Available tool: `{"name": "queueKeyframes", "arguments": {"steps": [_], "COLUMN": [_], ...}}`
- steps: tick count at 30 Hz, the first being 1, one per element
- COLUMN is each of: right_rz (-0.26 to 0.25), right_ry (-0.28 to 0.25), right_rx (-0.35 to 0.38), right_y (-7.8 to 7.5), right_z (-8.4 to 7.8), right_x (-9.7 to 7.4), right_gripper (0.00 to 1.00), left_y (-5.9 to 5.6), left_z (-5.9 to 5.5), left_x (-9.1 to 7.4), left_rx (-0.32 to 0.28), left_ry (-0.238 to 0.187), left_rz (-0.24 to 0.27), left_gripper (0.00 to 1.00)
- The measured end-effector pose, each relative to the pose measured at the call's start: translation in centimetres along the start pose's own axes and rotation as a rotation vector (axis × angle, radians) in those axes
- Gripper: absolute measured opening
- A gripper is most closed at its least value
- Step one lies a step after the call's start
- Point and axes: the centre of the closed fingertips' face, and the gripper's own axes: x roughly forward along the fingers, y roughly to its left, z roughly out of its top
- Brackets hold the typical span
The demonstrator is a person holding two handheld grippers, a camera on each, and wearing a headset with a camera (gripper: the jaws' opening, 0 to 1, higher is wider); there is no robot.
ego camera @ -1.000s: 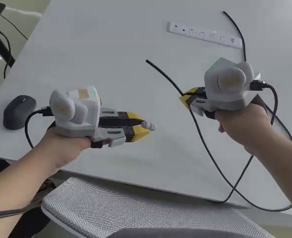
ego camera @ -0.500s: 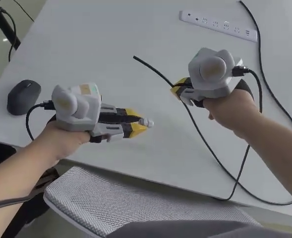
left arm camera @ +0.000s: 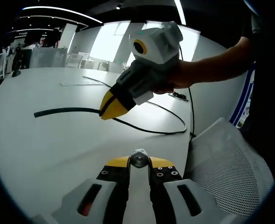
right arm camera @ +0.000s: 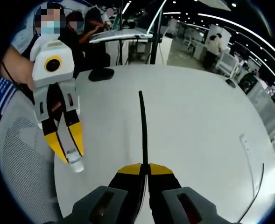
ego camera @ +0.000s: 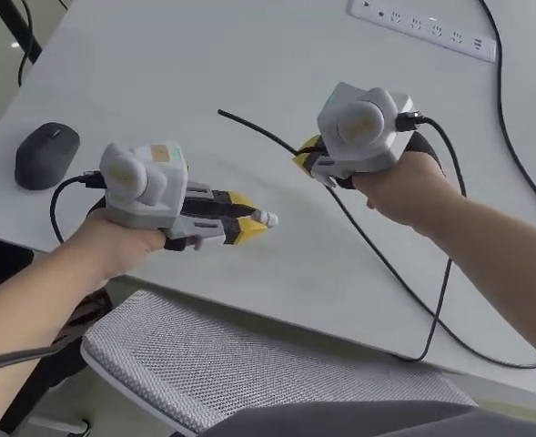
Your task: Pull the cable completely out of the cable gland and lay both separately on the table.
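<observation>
Left hand-held gripper (ego camera: 247, 224): jaws pinched down on the cable gland (ego camera: 267, 218), a small pale grey piece sticking out past the yellow tips. It is held in the air over the near part of the desk (ego camera: 158, 64), not set down. Right hand-held gripper (ego camera: 304, 160): jaws closed tight on the black cable (ego camera: 254, 128), gripping it partway along. The short free end runs straight ahead from the jaws over the desk; I can't tell whether the tip touches the surface. The rest trails back under the right hand toward the near right edge of the desk. Gland and cable are fully apart, with nothing threaded through the gland, and there is a clear gap between the two gripper tips. In the right gripper view the left one sits off to the left with the gland at its tips; in the left gripper view the right one hangs above and ahead with the cable passing through its yellow tips. Also on the desk: a dark mouse (ego camera: 46, 155) at far left and a white power strip (ego camera: 422, 27) at the far side, both well away from the work. A grey mesh chair (ego camera: 249, 373) sits just below the near edge.
</observation>
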Motion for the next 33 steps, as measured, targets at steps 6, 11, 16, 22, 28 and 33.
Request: {"name": "queueKeyframes", "arguments": {"steps": [6,11,16,22,28,33], "right_rz": [0.024,0.046,0.072,0.081,0.086,0.088], "right_ry": [0.045,0.069,0.084,0.09,0.1,0.095], "right_rx": [-0.06,-0.07,-0.086,-0.081,-0.075,-0.074], "right_y": [0.4,1.0,1.8,2.2,2.3,2.4], "right_z": [-0.6,-1.0,-1.4,-1.6,-1.9,-2.0], "right_x": [1.4,2.6,3.6,4.0,4.3,4.5], "right_gripper": [0.0,0.0,0.0,0.0,0.0,0.0], "left_y": [0.8,1.2,1.9,2.3,2.6,2.7], "left_z": [-1.2,-1.4,-1.7,-2.3,-3.0,-3.3], "left_x": [0.1,0.2,0.3,0.4,0.5,0.5], "left_rx": [-0.023,-0.032,-0.038,-0.053,-0.063,-0.065], "left_ry": [0.011,0.007,0.004,0.009,0.02,0.029], "left_rz": [0.01,0.02,0.037,0.049,0.056,0.057], "left_gripper": [0.15,0.15,0.15,0.15,0.15,0.15]}}
